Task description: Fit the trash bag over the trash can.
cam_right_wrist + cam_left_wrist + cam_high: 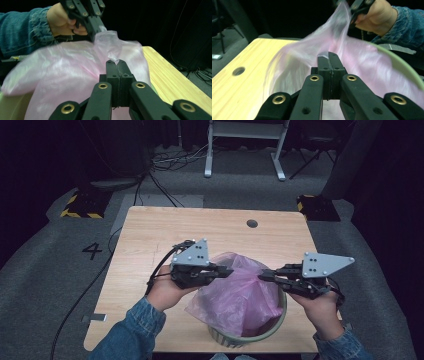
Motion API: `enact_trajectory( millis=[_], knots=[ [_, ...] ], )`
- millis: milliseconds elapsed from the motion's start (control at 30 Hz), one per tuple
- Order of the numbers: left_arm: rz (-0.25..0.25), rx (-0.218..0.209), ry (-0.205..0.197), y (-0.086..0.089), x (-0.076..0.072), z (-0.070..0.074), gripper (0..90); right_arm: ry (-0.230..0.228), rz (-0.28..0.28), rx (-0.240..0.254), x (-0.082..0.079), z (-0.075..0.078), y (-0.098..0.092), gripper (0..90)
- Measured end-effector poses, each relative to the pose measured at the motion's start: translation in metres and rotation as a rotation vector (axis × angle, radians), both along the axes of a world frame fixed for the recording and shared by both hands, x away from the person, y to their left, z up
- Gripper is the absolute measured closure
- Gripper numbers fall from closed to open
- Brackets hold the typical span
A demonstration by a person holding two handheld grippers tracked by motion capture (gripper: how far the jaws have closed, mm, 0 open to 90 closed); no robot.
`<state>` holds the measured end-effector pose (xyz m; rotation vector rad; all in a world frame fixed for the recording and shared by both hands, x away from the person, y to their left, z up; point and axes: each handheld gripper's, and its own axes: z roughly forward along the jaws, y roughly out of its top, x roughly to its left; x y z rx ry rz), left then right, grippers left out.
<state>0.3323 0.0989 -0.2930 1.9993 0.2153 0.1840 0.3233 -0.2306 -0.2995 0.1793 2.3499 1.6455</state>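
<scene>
We are over the wooden table (150,235) with a pale green bin (250,336) standing at its near edge, and a pink plastic bag (240,295) sits in that bin, its upper part billowing up above the rim. The left gripper (227,271) comes in from the left side of the bag; in the left gripper view its jaws are pressed together on a fold of the pink film at the very tips (328,55). The right gripper (263,275) meets the bag from the opposite side, and in the right gripper view its jaws are together as well, with a small crumpled tuft of the bag (113,58) pinched between the pads. So we have both grippers clamped on the bag's upper edge, facing each other across the bin's mouth, close but apart. The film stretches between them, loose and wrinkled. What lies inside the bag we cannot tell; the film hides the bin's interior. A round hole (252,223) marks the table's far side.
</scene>
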Motion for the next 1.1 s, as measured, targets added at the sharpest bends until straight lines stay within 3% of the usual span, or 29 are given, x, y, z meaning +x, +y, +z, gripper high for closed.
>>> enact_trajectory(
  millis=[267, 333, 667, 933, 1100],
  knots=[
    [0.065, -0.049, 0.022, 0.044, -0.013, -0.012, 89.8, 0.009, 0.016, 0.029, -0.013, -0.014, -0.044, 89.6],
    [0.072, -0.052, 0.023, 0.052, -0.019, -0.014, 89.8, 0.006, -0.001, 0.017, -0.017, -0.017, -0.052, 89.6],
    [0.113, -0.034, 0.043, 0.082, -0.033, -0.026, 89.8, 0.015, -0.085, 0.011, -0.030, -0.031, -0.089, 89.6],
    [0.161, -0.026, 0.034, 0.104, -0.044, -0.034, 89.8, 0.029, -0.149, 0.020, -0.043, -0.038, -0.116, 89.7],
    [0.198, -0.015, 0.068, 0.117, -0.050, -0.050, 89.8, 0.054, -0.172, 0.036, -0.053, -0.051, -0.133, 89.7]
  ],
)
